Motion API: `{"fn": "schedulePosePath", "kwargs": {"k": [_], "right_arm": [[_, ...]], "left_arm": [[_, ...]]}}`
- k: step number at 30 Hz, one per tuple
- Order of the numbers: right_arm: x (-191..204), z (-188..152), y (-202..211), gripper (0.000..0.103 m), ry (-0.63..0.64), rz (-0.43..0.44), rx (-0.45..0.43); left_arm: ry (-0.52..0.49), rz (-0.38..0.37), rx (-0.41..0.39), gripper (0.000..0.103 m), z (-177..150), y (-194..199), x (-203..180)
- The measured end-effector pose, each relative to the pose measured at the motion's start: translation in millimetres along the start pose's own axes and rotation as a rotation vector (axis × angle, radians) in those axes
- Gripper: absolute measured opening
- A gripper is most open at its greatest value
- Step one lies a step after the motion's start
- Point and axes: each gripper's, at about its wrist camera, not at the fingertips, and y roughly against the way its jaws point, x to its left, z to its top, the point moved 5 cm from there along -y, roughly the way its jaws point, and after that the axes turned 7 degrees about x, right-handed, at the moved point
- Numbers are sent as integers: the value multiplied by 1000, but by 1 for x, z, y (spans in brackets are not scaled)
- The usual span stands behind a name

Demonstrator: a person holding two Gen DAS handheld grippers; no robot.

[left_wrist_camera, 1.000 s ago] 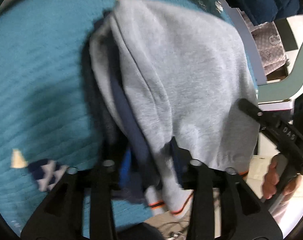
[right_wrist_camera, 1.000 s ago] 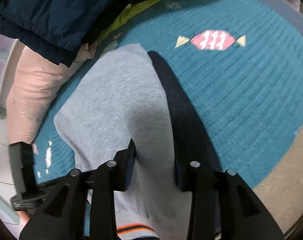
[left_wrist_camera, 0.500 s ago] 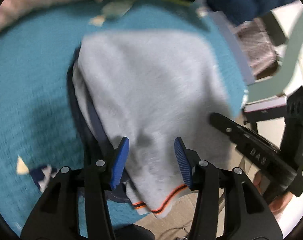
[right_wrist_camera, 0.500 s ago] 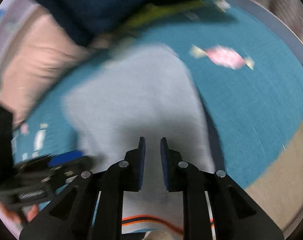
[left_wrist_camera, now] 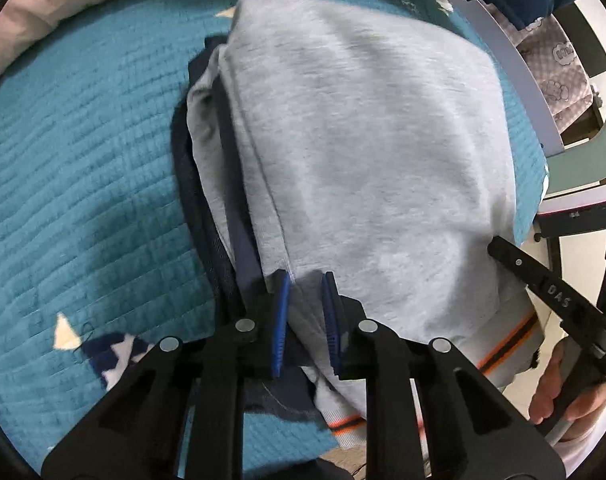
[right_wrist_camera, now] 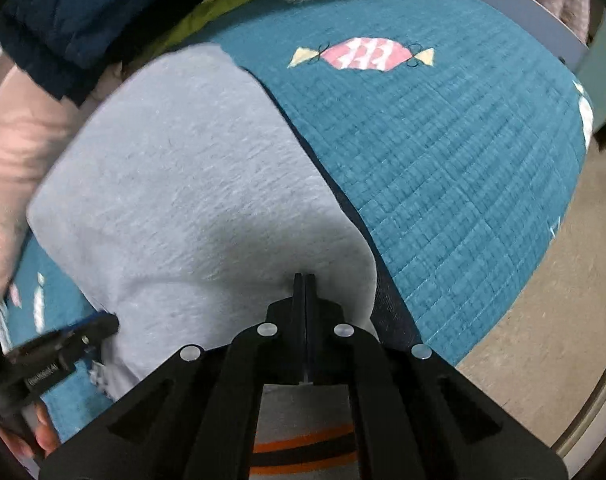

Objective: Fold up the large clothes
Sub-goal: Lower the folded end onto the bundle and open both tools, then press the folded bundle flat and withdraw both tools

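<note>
Left tool has just closed on grey sweater; right tool (pressed together).

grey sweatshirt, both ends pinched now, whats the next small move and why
Probably lift both near corners together and carry them toward the far edge. The left hand-held gripper, whose jaws have just been closing, has a fold of the grey sweatshirt between its pads, and the right hand-held gripper is shut on the hem side.
</note>
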Motion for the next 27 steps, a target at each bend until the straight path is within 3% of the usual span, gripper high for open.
{"fn": "schedulePosePath", "kwargs": {"k": [5, 9, 11, 14, 19, 23, 25, 27], "right_arm": [[13, -26, 44, 2, 43, 76, -45], [17, -48, 49, 2, 68, 38, -18], [6, -57, 34, 0, 53, -19, 2], [-9, -59, 19, 0, -9, 20, 19], [-15, -56, -2, 0, -34, 27, 9], [-9, -49, 13, 0, -57, 24, 47], [0, -41, 30, 4, -44, 35, 6], [21, -23, 53, 4, 0, 79, -68]], "left_arm": [[-58, -54, -34, 18, -18, 20, -25], [-127, -164, 34, 18, -47, 14, -50], [-143, -122, 46, 18, -59, 0, -51], [-120, -119, 81, 13, -70, -29, -41], [-88, -205, 90, 9, -66, -41, -31], [-78, -203, 120, 9, -61, -31, -32], [-87, -283, 124, 10, -55, -14, -39], [-106, -299, 75, 10, -42, 5, -37]]}}
